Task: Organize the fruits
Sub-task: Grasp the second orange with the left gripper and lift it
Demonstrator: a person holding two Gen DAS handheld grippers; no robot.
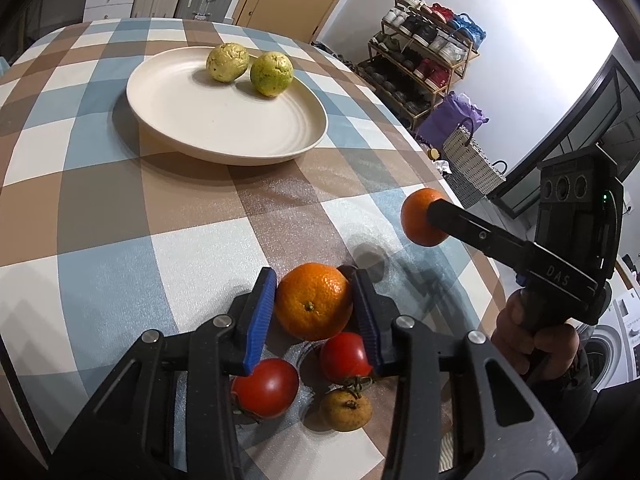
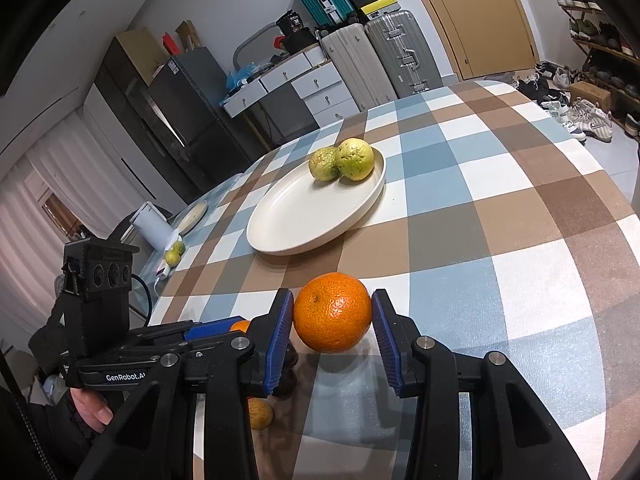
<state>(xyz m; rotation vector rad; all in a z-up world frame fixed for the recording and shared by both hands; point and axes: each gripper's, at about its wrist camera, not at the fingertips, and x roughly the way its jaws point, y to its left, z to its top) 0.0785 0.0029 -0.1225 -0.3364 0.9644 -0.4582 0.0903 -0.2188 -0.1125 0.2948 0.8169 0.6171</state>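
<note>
My left gripper is shut on an orange just above the checked tablecloth. My right gripper is shut on a second orange and holds it above the table; that orange also shows in the left wrist view. A cream plate lies further back with two green guavas on its far side; the plate and guavas also show in the right wrist view. Two red tomatoes and a small brownish-yellow fruit lie under my left gripper.
The table edge runs along the right in the left wrist view, with a shoe rack and bags beyond. In the right wrist view a white container and small green fruits sit at the table's far left edge.
</note>
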